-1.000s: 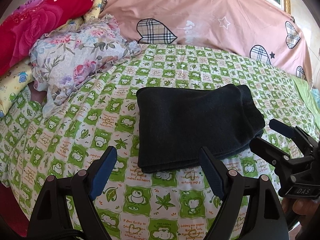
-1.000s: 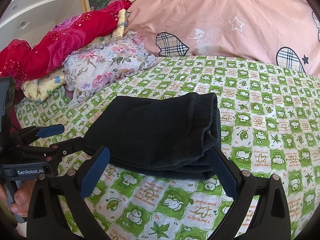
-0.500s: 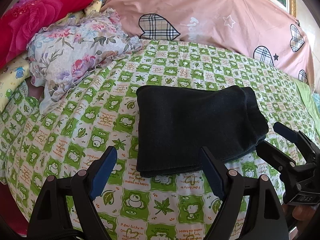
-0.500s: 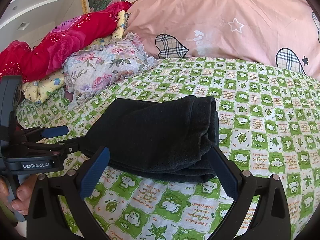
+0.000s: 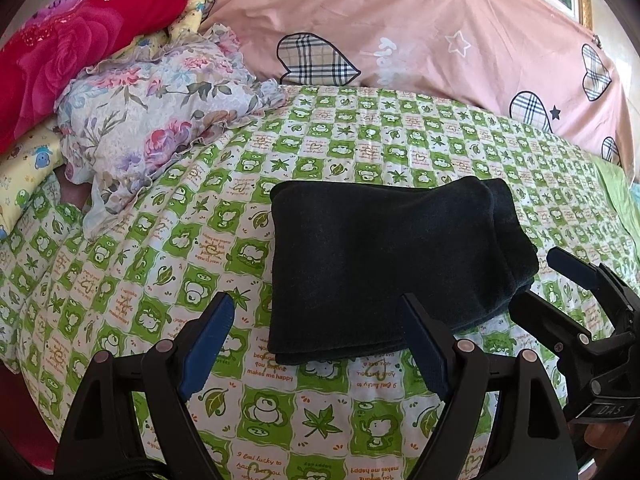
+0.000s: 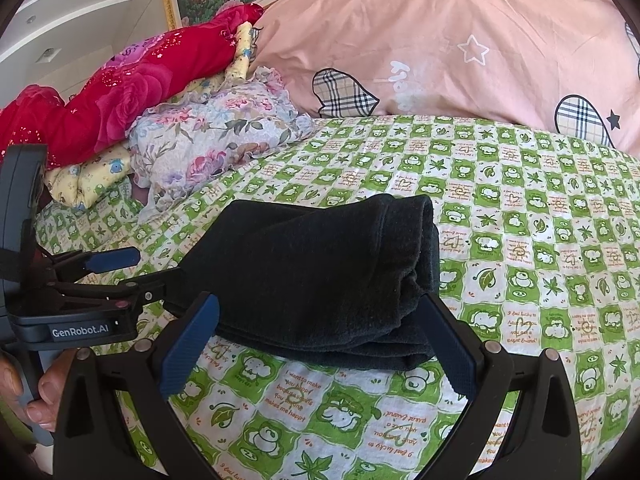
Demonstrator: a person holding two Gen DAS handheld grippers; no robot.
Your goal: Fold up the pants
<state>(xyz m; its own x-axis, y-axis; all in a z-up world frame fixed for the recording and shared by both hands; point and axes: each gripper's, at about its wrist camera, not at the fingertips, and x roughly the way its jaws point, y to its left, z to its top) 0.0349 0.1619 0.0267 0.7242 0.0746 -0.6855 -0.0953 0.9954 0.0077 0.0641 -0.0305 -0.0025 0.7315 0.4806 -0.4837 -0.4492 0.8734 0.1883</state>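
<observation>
Two grippers hover low over the bed, and the black pants (image 5: 384,264) lie folded in a thick rectangle at the centre of the frame on the green checked sheet (image 5: 168,240). The left gripper (image 5: 320,344) has its fingers spread wide and holds nothing. The right gripper (image 6: 320,344) is spread wide and empty too, just short of the near edge of the pants, with pillows (image 6: 208,148) piled at upper left.
</observation>
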